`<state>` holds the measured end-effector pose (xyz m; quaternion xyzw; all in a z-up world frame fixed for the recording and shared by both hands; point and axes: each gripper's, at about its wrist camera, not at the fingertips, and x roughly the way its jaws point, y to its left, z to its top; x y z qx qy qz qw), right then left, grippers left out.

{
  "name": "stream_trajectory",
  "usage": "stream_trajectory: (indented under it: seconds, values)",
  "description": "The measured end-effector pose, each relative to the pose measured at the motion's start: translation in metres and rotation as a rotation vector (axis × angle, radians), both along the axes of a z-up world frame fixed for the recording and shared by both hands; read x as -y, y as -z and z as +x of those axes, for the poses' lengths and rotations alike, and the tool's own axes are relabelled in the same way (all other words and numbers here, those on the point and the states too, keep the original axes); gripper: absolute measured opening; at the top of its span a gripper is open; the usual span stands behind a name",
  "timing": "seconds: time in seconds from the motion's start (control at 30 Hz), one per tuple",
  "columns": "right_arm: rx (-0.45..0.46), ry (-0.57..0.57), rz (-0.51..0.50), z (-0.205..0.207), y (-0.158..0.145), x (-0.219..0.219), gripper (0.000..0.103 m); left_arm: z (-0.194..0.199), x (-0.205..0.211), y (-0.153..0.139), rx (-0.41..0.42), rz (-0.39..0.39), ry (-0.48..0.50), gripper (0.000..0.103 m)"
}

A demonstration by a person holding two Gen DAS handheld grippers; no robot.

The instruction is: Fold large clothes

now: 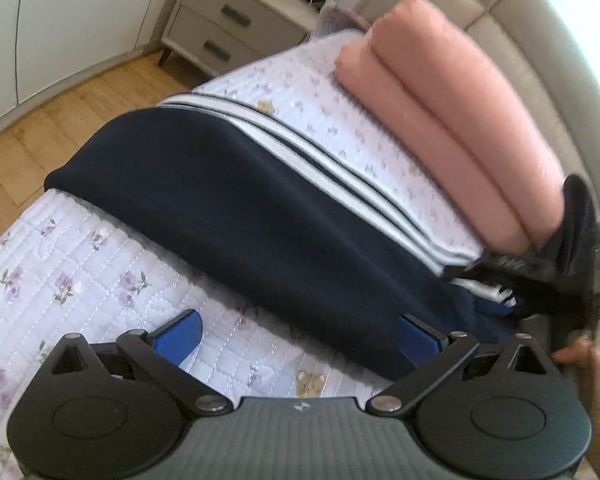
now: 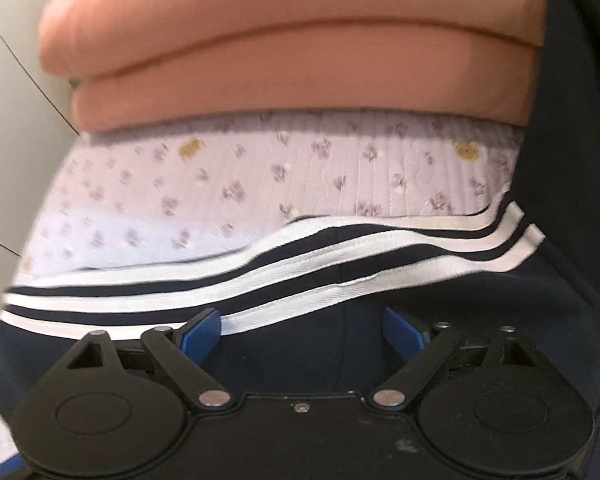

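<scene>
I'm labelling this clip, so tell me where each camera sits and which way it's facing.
Left wrist: on the left gripper, low over the floral quilt, looking across the navy striped garment toward the pink folded blanket and nightstand; open jaws show.
Right wrist: on the right gripper, close over the garment, facing the blanket; open jaws show.
Shared: garment, blanket, quilt.

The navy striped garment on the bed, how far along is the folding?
Done, it seems: the navy striped garment lies as a long, narrow band on the quilt, stripes along one edge, beside a folded pink stack. In hand: nothing; the left gripper and right gripper are both open, the right over the fabric. Left: probably folding it shorter.
</scene>
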<state>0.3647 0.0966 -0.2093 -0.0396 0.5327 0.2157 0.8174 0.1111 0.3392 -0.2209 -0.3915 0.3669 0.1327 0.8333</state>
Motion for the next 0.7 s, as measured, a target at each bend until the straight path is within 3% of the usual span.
stream_trajectory:
  seconds: [0.13,0.3,0.43,0.6,0.67,0.7]
  values:
    - [0.116,-0.010,-0.048,-0.016,0.005,-0.008,0.103,-0.016,-0.015,0.016,0.162,-0.101,-0.112,0.103]
    - [0.146,-0.021,-0.030,-0.022,0.004,-0.004,0.103,-0.021,-0.032,0.014,0.175,-0.201,-0.226,0.103]
    - [0.135,-0.104,-0.014,-0.037,-0.002,0.005,0.103,-0.009,-0.045,0.014,0.186,-0.076,-0.325,0.102]
    - [0.156,-0.130,-0.013,-0.077,-0.001,0.019,0.103,0.002,-0.059,0.015,0.212,0.037,-0.421,0.099]
    - [0.155,-0.164,-0.003,-0.097,-0.001,0.022,0.103,0.004,-0.060,0.015,0.200,0.094,-0.455,0.087]
    - [0.170,-0.182,-0.009,-0.109,-0.001,0.023,0.103,0.004,-0.061,0.015,0.177,0.127,-0.477,0.061]
